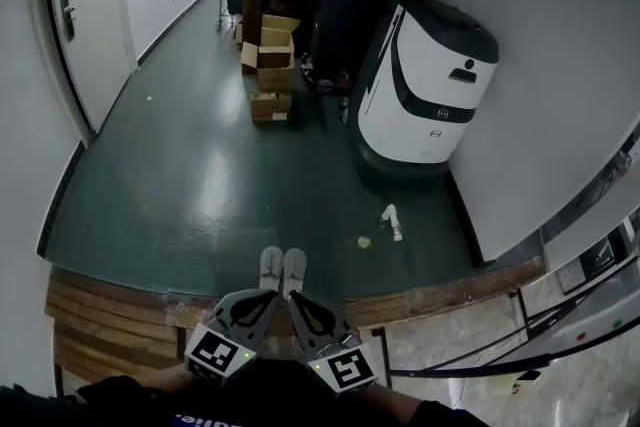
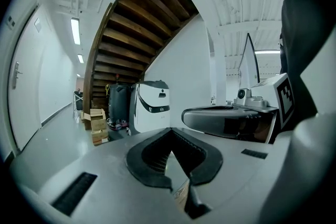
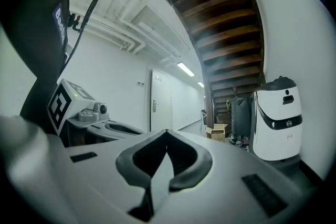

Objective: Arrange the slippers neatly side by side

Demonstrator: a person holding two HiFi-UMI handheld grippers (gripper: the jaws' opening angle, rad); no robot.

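Note:
Two pale grey slippers, one (image 1: 271, 268) touching the other (image 1: 294, 269), lie side by side on the dark green floor, toes pointing away, at the edge of a wooden step (image 1: 110, 315). Both grippers are held up close to the person's body, nearer than the slippers and apart from them. The left gripper (image 1: 273, 297) (image 2: 169, 131) is shut with nothing between its jaws. So is the right gripper (image 1: 295, 299) (image 3: 167, 131), shut and empty. Each gripper view looks level down the corridor and shows the other gripper beside it, but no slippers.
A large white cleaning robot (image 1: 425, 85) stands at the right by a white wall. Stacked cardboard boxes (image 1: 270, 65) sit further back near a wooden staircase (image 2: 136, 18). A small white object (image 1: 393, 220) and a yellowish bit (image 1: 365, 242) lie on the floor right of the slippers.

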